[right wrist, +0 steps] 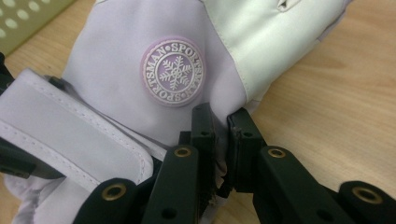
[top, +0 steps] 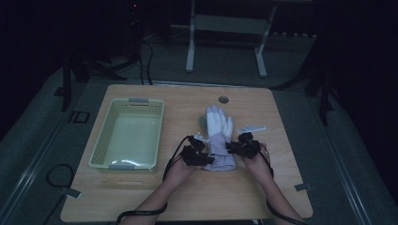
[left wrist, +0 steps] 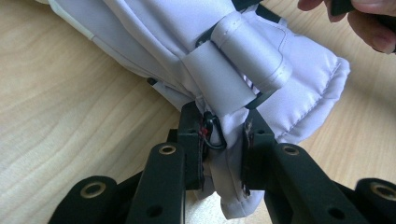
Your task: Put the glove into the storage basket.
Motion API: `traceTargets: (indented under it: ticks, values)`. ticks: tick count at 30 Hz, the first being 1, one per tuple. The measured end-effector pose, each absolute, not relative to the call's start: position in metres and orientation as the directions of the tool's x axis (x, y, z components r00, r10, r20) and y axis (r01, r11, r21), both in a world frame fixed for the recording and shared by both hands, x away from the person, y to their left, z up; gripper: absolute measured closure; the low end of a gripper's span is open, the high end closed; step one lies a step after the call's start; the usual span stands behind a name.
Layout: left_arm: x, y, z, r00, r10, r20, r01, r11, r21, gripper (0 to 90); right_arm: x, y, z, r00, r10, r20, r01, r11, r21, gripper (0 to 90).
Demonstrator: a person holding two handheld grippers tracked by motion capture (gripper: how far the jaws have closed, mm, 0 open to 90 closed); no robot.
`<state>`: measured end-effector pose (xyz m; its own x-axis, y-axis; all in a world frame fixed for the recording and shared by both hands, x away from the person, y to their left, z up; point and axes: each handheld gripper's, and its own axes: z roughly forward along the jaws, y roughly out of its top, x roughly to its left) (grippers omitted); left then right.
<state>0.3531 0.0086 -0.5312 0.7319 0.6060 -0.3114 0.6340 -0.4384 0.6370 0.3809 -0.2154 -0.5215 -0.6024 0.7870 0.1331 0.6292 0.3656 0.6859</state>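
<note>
A pale lilac and white ski glove (top: 219, 133) lies flat in the middle of the wooden table (top: 141, 197), fingers pointing away from me. My left gripper (top: 205, 160) is at the cuff's left corner. In the left gripper view its jaws (left wrist: 224, 122) are shut on a fold of the cuff (left wrist: 308, 88), beside a strap with a small black hook. My right gripper (top: 233, 147) is at the cuff's right side. In the right gripper view it (right wrist: 222, 116) pinches the glove's edge (right wrist: 116, 60) just below a round snowflake badge (right wrist: 173, 71).
A light green plastic basket (top: 101, 143) stands on the left of the table. Right of the glove lies a small pale flat piece (top: 251, 128). A round cable hole (top: 223, 99) sits near the far edge. Fingers of the other hand (left wrist: 369, 28) show beyond the cuff.
</note>
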Motion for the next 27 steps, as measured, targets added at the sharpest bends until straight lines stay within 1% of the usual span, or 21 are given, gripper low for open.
traceTargets:
  ticks: [6, 14, 27]
  values:
    - [0.352, 0.013, -0.514, 0.749, 0.595, -0.291, 0.61, -0.45, 0.652, 74.6, 0.377, -0.214, -0.504, -0.606, 0.787, 0.114, 0.606, 0.364, 0.707, 82.8]
    - [0.351, 0.024, -0.492, 0.766, 0.582, -0.273, 0.588, -0.465, 0.662, 74.6, 0.373, -0.207, -0.483, -0.622, 0.774, 0.117, 0.581, 0.356, 0.732, 82.8]
    - [0.35, 0.05, -0.469, 0.785, 0.57, -0.241, 0.562, -0.493, 0.664, 74.5, 0.373, -0.183, -0.462, -0.645, 0.757, 0.106, 0.551, 0.365, 0.751, 82.8]
